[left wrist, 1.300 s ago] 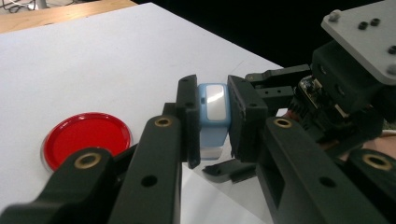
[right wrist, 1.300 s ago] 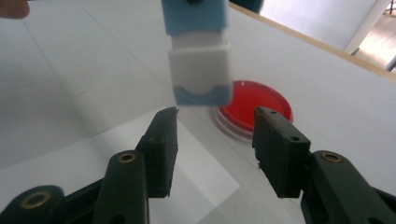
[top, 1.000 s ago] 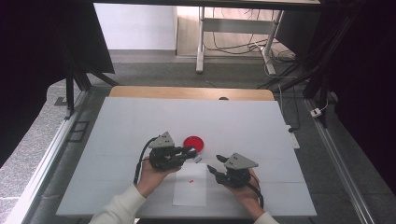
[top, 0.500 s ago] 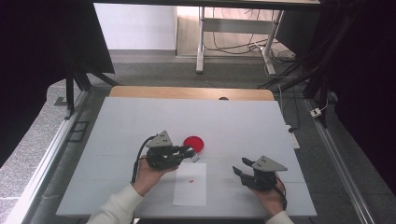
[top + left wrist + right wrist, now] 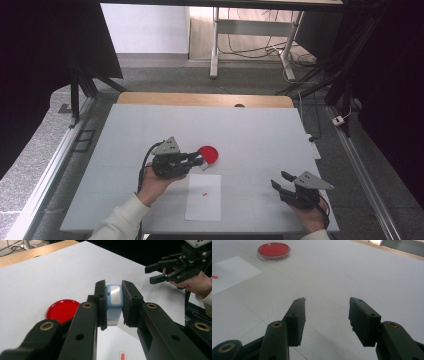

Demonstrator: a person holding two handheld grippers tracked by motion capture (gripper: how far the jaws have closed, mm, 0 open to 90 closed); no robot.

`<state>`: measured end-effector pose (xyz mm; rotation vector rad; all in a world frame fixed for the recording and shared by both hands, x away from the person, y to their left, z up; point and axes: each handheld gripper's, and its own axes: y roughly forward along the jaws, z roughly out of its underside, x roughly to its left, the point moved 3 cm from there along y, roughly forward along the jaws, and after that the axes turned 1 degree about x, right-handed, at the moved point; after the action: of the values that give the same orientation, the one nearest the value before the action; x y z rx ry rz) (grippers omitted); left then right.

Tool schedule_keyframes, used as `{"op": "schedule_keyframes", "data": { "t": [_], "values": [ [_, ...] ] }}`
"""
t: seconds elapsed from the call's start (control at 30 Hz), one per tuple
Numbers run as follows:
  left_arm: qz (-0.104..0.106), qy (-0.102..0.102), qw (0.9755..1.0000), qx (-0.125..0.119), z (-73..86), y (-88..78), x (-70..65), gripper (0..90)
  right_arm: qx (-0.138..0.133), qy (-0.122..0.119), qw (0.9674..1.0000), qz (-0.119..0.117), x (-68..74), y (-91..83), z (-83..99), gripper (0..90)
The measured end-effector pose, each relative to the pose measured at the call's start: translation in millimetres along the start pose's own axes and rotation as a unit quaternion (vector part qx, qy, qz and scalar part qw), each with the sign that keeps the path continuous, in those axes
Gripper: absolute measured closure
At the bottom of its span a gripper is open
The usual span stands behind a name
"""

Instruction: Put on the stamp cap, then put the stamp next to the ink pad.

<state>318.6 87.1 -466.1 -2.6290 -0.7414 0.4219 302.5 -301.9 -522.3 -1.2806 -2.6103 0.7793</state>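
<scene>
A light blue stamp (image 5: 114, 303) with a white base sits between the jaws of my left gripper (image 5: 113, 290), which is shut on it. In the high view the left gripper (image 5: 199, 161) hovers beside a round red ink pad (image 5: 209, 153), just above the top edge of a white sheet of paper (image 5: 204, 200). The sheet carries a small red stamped mark (image 5: 205, 193). My right gripper (image 5: 280, 180) is off to the right near the table's front edge, open and empty (image 5: 327, 307). The left gripper view shows the right gripper (image 5: 156, 272) farther off.
The white table (image 5: 260, 130) has a wooden strip along its far edge (image 5: 200, 99). Metal rails run down both sides, and cables and a desk frame lie on the floor beyond. The ink pad (image 5: 274, 250) and the paper (image 5: 229, 272) lie far left of the right gripper.
My right gripper has moved to the right, away from the sheet of paper, with its jaws still apart. The left gripper with the stamp has stayed by the red ink pad.
</scene>
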Motion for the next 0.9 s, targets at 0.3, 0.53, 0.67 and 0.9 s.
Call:
{"op": "schedule_keyframes", "data": {
  "t": [0.3,0.53,0.67,0.9],
  "values": [
    [-0.017,-0.006,0.9998,-0.006,-1.8,-10.7,14.5,74.9,0.009,-0.012,0.9998,-0.010,3.6,7.5,0.7,46.8],
    [-0.029,-0.010,0.9995,-0.005,-0.9,-13.0,24.7,74.9,0.011,-0.010,0.9998,-0.009,2.1,7.5,1.1,46.8],
    [-0.036,-0.009,0.9993,-0.003,0.2,-13.9,28.6,74.9,0.016,-0.014,0.9997,-0.010,3.0,8.9,1.6,46.8],
    [-0.054,-0.010,0.9985,-0.004,0.7,-16.0,35.6,74.7,0.017,-0.020,0.9996,-0.006,4.1,9.5,1.7,46.7]
  ]
}}
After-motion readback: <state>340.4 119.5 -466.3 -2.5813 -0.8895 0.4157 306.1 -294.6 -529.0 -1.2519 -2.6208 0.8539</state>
